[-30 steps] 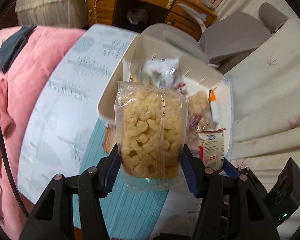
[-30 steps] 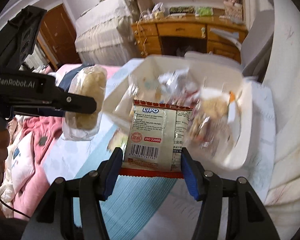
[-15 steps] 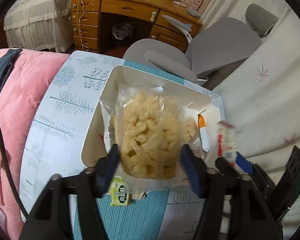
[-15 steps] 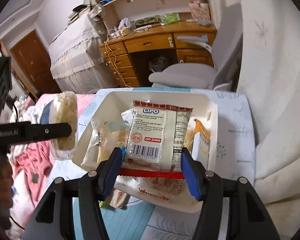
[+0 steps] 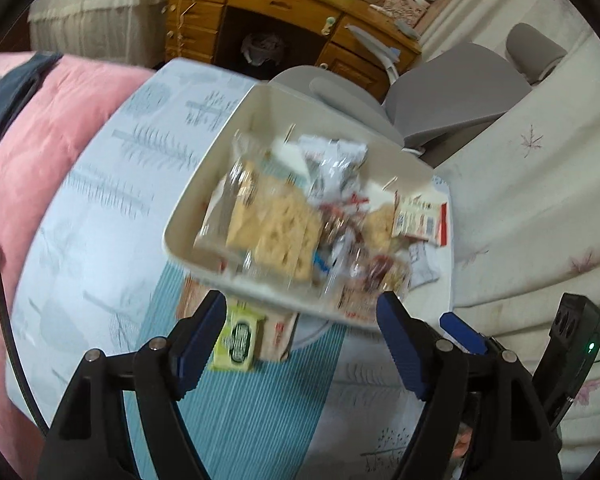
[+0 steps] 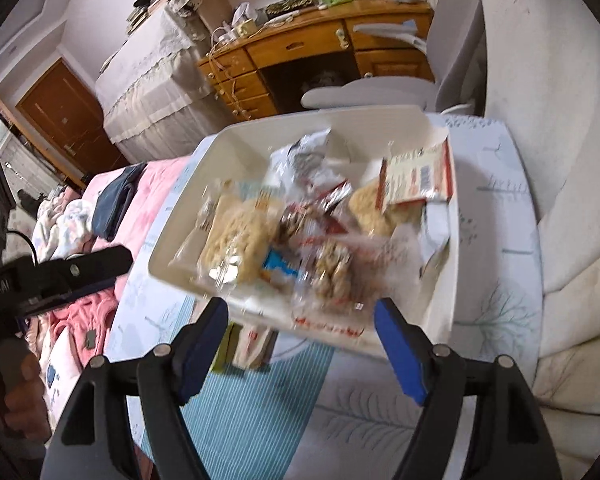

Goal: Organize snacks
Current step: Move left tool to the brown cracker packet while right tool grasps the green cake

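Note:
A white bin full of snack packets stands on the tree-print tablecloth. The clear bag of yellow puffs lies inside it at the left. A red-and-white LIPO packet rests against the bin's right edge. My left gripper hangs just before the bin's near wall, its jaws opening with nothing between them. My right gripper is in the same spot beside it, jaws opening and empty too. A green packet lies on the cloth, partly under the bin.
A teal striped mat lies under the grippers. Pink bedding lies left of the table and a white floral cover lies to its right. Beyond the table are a grey chair and a wooden desk.
The puff bag has left the left gripper and the LIPO packet has left the right gripper; both now lie in the bin. Both pairs of jaws have spread wider.

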